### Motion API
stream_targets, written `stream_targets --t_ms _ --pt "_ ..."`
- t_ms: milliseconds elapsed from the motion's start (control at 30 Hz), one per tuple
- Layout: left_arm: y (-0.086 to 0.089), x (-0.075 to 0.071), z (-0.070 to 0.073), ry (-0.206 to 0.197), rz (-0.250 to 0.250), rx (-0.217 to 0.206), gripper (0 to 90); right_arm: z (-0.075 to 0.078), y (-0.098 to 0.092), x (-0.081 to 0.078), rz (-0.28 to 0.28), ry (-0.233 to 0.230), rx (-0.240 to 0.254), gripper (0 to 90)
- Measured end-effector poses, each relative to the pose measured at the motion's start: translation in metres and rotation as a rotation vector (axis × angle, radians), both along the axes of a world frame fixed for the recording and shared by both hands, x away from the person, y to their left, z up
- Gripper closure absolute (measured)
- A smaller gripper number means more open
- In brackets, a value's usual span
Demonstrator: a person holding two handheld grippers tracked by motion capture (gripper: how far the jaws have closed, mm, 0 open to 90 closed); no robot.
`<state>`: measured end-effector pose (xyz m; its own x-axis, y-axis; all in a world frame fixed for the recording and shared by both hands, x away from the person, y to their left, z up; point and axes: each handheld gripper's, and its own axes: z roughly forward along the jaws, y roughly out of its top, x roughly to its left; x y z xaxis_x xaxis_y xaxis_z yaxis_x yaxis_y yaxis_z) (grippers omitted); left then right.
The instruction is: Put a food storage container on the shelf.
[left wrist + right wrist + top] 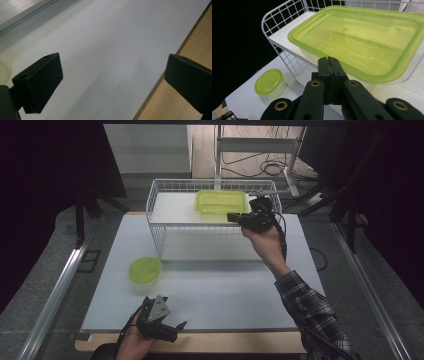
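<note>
Right hand-held gripper (pixel 231 216) is up at the wire basket (pixel 159 215), jaws clenched tight together with nothing between them — in the right gripper view (pixel 329 60) the two black jaws meet flat, tips just short of the near rim of the green tub (pixel 359 42). I can't tell if the tips touch that rim. The tub sits in the basket on a white shelf board (pixel 172 210), lid on, toward the basket's right end in the high view (pixel 221 201). The gripper comes in from the right, level with the basket's top edge, a plaid sleeve (pixel 312 312) trailing behind the hand.

Out from there: a small oval green tub (pixel 145 270) stands on the tabletop (pixel 225 295), in front of the basket's left corner, well apart from both grippers. It shows in the right gripper view too (pixel 269 82), lidded.

Left hand-held gripper (pixel 175 329) is down at the near edge of the tabletop, jaws spread wide and released, nothing in them. Its own view (pixel 112 77) shows bare white surface and the wooden edge strip (pixel 197 45).
</note>
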<state>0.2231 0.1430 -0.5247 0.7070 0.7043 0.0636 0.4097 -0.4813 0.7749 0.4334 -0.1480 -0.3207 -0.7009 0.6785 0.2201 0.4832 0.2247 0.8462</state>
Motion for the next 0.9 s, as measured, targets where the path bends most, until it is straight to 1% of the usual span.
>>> stream_targets --t_ms 133,367,467,533,567,733,833,900 --pt "0.000 0.000 0.000 0.000 -0.001 0.003 1.9 0.000 0.002 0.002 -0.001 -0.003 -0.005 89.0" --pt "-0.001 0.000 -0.001 0.002 -0.003 0.009 1.9 -0.001 0.007 0.005 0.003 0.012 0.007 88.8" --pt "-0.001 0.000 -0.001 0.004 -0.003 0.011 1.9 -0.003 0.012 0.006 0.012 0.013 0.004 88.8" --pt "-0.001 0.000 -0.001 0.003 -0.004 0.013 1.9 -0.004 0.019 0.007 0.026 0.010 0.000 88.8" --pt "-0.001 0.000 -0.001 0.004 -0.004 0.013 1.9 -0.004 0.019 0.007 0.026 0.010 0.000 88.8" --pt "-0.001 0.000 -0.001 0.003 -0.005 0.016 1.9 -0.005 0.037 0.008 0.048 0.008 -0.010 88.8" --pt "-0.001 0.000 -0.001 0.001 -0.006 0.017 1.9 -0.005 0.040 0.009 0.049 0.007 -0.014 88.8" --pt "-0.001 0.000 0.000 0.001 -0.007 0.016 1.9 -0.007 0.040 0.006 0.059 0.011 -0.015 88.6"
